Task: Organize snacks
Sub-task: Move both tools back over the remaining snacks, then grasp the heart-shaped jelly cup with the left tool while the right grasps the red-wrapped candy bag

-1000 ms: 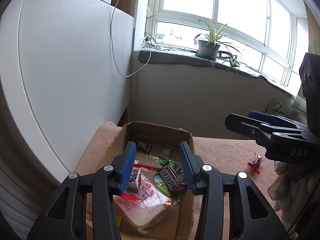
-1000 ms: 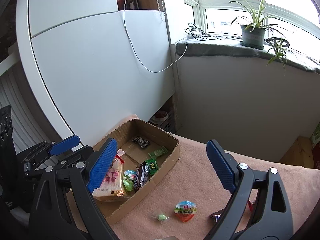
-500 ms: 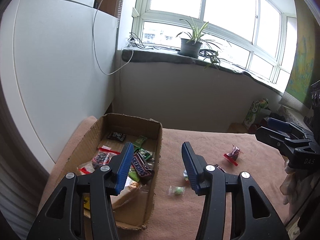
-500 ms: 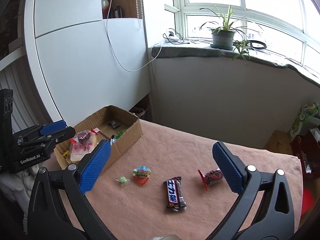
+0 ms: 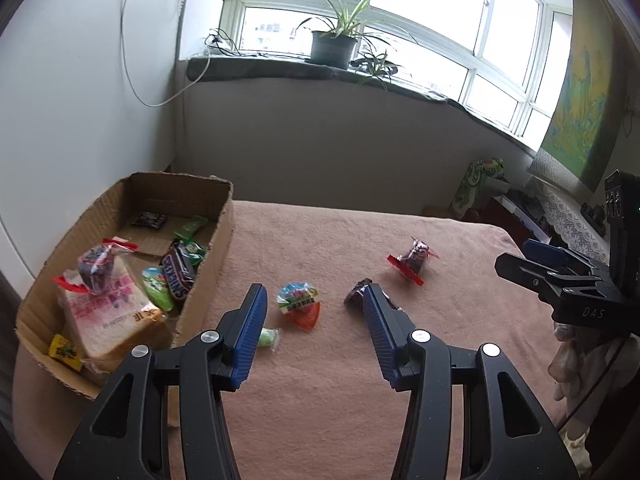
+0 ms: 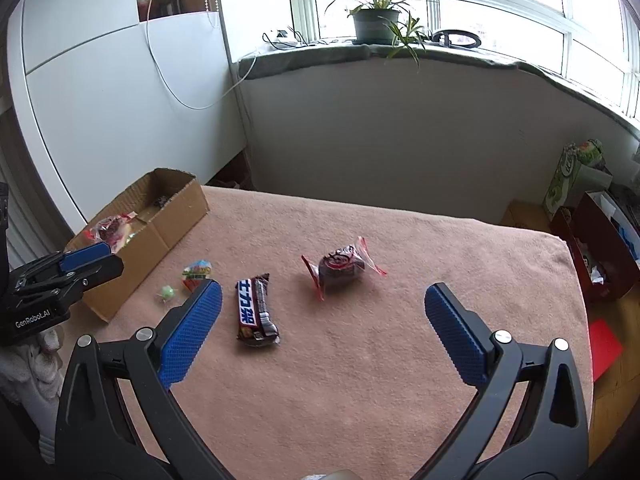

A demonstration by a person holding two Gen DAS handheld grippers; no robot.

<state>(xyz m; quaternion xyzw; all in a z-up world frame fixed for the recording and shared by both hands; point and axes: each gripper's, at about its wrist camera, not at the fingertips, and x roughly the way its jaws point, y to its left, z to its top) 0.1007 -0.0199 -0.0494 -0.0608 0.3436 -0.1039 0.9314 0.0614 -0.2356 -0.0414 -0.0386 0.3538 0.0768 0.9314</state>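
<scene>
Lying loose on the pinkish-brown blanket (image 6: 360, 360) that covers the table are four snacks: a dark chocolate bar in a brown wrapper with blue-and-white lettering (image 6: 256, 307), a round dark cake in a clear wrapper with red ends (image 6: 340, 267), a triangular red-and-green jelly cup (image 5: 301, 304) and a small green wrapped candy (image 5: 267, 337). The bar lies lengthwise just left of the cake; the jelly cup and candy sit together nearer the open brown cardboard box (image 5: 218, 240) at the table's left edge. Inside the box rest a bagged loaf of sliced bread (image 5: 104, 320), a Snickers bar (image 5: 178, 276), another wrapped dark cake (image 5: 95, 266) on top of the bread, and several green packets. The left gripper (image 5: 312, 324) hovers above the jelly cup with its blue-padded jaws apart and holding nothing. The right gripper (image 6: 322, 332) hangs over the blanket near the bar and cake, its jaws spread wide and empty. Beyond the table, a potted spider plant (image 6: 376, 20) stands on the windowsill.
</scene>
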